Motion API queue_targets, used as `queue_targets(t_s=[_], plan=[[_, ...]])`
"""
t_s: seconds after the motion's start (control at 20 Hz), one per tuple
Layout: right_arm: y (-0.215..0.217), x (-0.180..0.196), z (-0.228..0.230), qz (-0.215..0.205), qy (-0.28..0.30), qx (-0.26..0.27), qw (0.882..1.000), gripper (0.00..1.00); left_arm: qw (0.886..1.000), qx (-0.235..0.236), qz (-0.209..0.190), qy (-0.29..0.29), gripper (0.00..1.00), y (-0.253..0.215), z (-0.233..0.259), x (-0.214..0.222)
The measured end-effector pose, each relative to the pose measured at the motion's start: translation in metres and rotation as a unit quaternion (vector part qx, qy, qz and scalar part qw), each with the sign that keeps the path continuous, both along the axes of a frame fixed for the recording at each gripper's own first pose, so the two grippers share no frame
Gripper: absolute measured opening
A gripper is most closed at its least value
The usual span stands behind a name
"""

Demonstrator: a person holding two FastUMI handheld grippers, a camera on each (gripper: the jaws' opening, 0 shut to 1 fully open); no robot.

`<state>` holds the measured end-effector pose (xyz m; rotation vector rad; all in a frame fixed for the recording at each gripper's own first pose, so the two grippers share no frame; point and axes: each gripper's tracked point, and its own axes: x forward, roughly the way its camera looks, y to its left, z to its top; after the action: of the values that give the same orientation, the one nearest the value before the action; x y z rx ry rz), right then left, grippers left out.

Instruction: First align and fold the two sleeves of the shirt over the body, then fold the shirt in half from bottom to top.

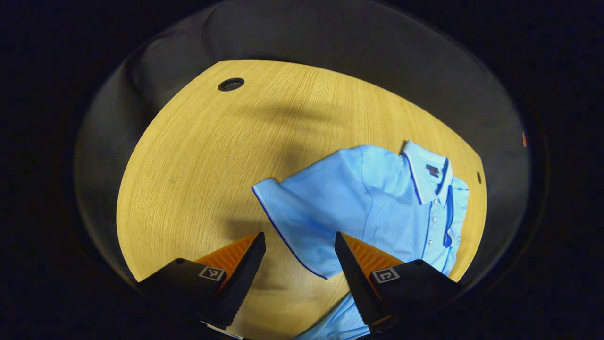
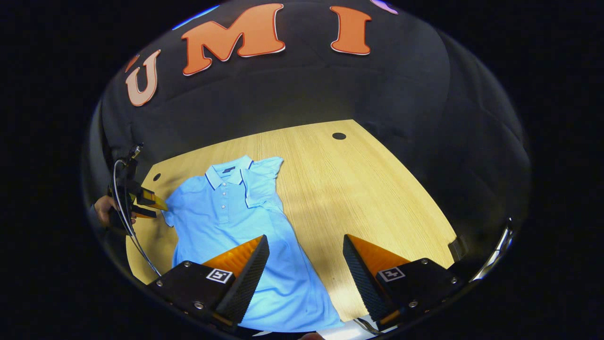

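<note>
A light blue polo shirt (image 2: 231, 212) is lying front side up on the wooden desk (image 2: 358, 189), its collar (image 2: 230, 174) pointing toward the far edge by the black cloth wall and its hem reaching the near edge. In the right gripper view, the sleeve (image 2: 262, 182) on the side toward the middle of the desk is already lying folded over the body, beside the button placket, while the other sleeve (image 2: 171, 218) is sticking out flat toward the desk's left edge.

The left gripper (image 1: 297, 255) is hovering above the desk with its fingers spread apart, gripping nothing; between them in the left gripper view the cuff of the unfolded sleeve (image 1: 288, 222), edged with a dark line, is lying flat on the wood. The same gripper (image 2: 144, 203) is showing far off in the right gripper view, just beside that sleeve at the left edge, with a hand (image 2: 104, 208) holding it.

The right gripper (image 2: 304, 264) is hanging over the near part of the desk, fingers wide apart and holding nothing, one finger over the shirt's lower body and the other over bare wood.

A round cable hole (image 2: 339, 136) is sitting near the far right corner of the desk
</note>
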<state>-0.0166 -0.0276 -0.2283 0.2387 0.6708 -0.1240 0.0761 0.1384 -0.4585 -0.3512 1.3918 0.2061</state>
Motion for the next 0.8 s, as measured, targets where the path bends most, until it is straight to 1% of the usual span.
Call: queue_targets(t_s=[0.05,0.15,0.25,0.3,0.35,0.4,0.45,0.5,0.55,0.6,0.7,0.8], plan=[[-0.002,-0.002,-0.001,-0.003,0.0,-0.001,1.0,0.96,1.0,0.008,-0.001,0.009,1.0,0.001,-0.004,0.0],[-0.006,-0.008,-0.002,-0.009,-0.001,0.0,1.0,0.96,1.0,0.022,0.0,0.022,0.89,0.001,-0.012,-0.001],[-0.01,-0.014,-0.002,-0.015,-0.002,0.002,1.0,0.96,0.999,0.032,0.0,0.023,0.83,0.002,-0.017,0.003],[-0.013,-0.015,-0.002,-0.017,-0.003,0.004,1.0,0.96,0.999,0.039,-0.003,0.023,0.77,0.003,-0.016,0.003],[-0.016,-0.017,-0.004,-0.02,-0.002,0.005,1.0,0.96,0.999,0.041,-0.004,0.021,0.75,0.002,-0.015,0.006],[-0.018,-0.017,-0.004,-0.023,-0.003,0.009,1.0,0.96,0.999,0.036,-0.012,0.02,0.6,-0.004,-0.016,0.009],[-0.019,-0.017,-0.006,-0.027,-0.005,0.013,1.0,0.96,0.999,0.03,-0.026,0.014,0.52,-0.009,-0.016,0.013],[-0.02,-0.017,-0.008,-0.031,-0.004,0.019,0.999,0.96,0.999,0.025,-0.034,0.016,0.29,-0.015,-0.017,0.015],[-0.02,-0.019,-0.01,-0.032,-0.005,0.025,0.999,0.96,0.998,0.02,-0.048,0.019,0.17,-0.02,-0.016,0.016],[-0.02,-0.02,-0.011,-0.033,-0.005,0.028,0.999,0.96,0.998,0.004,-0.054,0.015,0.1,-0.03,-0.014,0.017],[-0.024,-0.023,-0.014,-0.036,-0.005,0.026,0.999,0.96,0.997,-0.021,-0.068,-0.009,0.08,-0.048,-0.002,0.027],[-0.028,-0.029,-0.018,-0.04,-0.003,0.027,0.999,0.96,0.994,-0.036,-0.092,-0.054,0.08,-0.065,0.016,0.044]])
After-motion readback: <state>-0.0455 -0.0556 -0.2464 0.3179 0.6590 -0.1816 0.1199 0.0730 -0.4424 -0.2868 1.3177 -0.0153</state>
